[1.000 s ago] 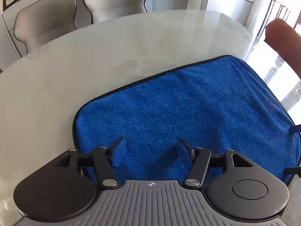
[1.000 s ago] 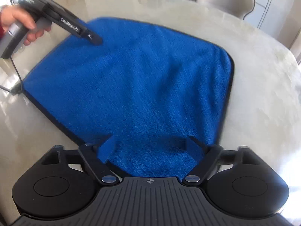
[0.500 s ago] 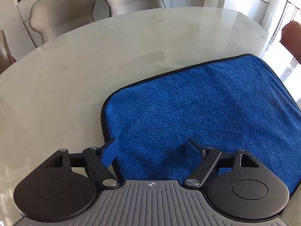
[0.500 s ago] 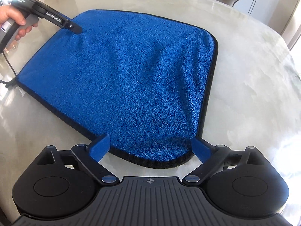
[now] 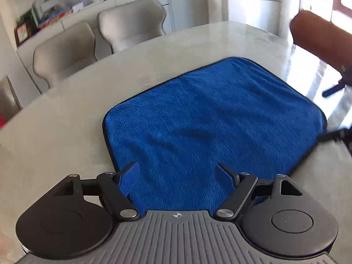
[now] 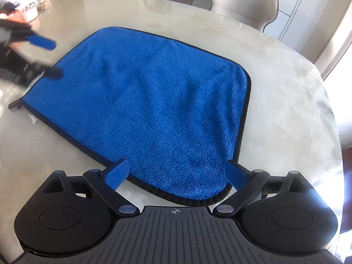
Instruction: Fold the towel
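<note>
Blue pads on our left gripper (image 5: 177,176) and right gripper (image 6: 177,173) have just been opening, and both stand wide with nothing pinched. The towel (image 6: 154,101) lies flat on the table (image 6: 286,110). Its near corner sits at six o'clock between our right pads. We think folding is only starting. Next, we must pinch two corners.

Both jaws have just been opening. The left gripper (image 5: 177,173) and right gripper (image 6: 176,173) gape, angled down over the towel (image 6: 154,101), nothing pinched.
</note>
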The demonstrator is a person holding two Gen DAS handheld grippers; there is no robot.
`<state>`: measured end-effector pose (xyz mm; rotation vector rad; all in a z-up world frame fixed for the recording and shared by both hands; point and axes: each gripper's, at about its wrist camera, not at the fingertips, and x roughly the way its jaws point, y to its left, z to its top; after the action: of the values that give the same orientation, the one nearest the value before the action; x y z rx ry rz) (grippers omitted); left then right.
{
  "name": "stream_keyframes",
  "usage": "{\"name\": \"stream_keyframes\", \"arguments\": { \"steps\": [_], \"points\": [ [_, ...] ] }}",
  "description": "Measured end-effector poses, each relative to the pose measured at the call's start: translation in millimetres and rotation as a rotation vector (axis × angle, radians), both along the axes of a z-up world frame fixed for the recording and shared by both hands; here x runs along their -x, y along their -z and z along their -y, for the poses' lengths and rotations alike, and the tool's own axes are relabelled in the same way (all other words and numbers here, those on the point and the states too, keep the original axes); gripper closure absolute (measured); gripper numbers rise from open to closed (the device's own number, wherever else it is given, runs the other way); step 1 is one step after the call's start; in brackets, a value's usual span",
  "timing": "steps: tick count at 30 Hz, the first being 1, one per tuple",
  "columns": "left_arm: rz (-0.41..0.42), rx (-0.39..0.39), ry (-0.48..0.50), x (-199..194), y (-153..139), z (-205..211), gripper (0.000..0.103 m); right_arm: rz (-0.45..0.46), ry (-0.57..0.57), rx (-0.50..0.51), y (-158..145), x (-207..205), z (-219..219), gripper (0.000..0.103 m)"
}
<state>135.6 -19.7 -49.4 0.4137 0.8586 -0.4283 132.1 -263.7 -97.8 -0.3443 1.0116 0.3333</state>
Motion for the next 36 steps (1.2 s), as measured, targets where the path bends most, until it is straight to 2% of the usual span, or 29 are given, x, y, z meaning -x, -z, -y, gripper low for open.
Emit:
{"name": "stream_keyframes", "arguments": {
  "steps": [4,7,11,15,18,19,21,25,31,34,36],
  "points": [
    [0.016,-0.076,0.063,34,-2,-4,0.023,0.053,-0.035,0.089,-1,11,-7,0.007],
    [0.024,-0.104,0.051,40,-1,-5,0.023,0.085,-0.057,0.122,-2,15,-13,0.007],
    [0.014,-0.109,0.028,43,-2,-6,0.023,0.077,-0.06,0.13,-3,17,-15,0.008],
    [0.047,-0.132,0.034,44,-3,-3,0.023,0.092,-0.055,0.111,-4,19,-15,0.009],
    [0.092,-0.147,0.051,49,-1,-3,0.023,0.101,-0.07,0.092,-4,23,-12,0.017],
    [0.088,-0.159,0.062,49,0,-3,0.023,0.105,-0.079,0.088,-3,24,-11,0.023],
    [0.073,-0.162,0.07,48,2,-3,0.024,0.098,-0.101,0.087,-2,28,-9,0.028],
    [0.035,-0.135,0.068,45,4,-7,0.024,0.087,-0.135,0.101,4,34,-5,0.044],
    [-0.015,-0.133,0.077,47,9,-14,0.025,0.079,-0.165,0.117,10,44,6,0.045],
    [-0.05,-0.112,0.081,50,12,-17,0.035,0.076,-0.17,0.123,14,45,11,0.045],
    [-0.064,-0.108,0.082,51,14,-18,0.036,0.077,-0.179,0.12,18,43,13,0.045]
  ]
}}
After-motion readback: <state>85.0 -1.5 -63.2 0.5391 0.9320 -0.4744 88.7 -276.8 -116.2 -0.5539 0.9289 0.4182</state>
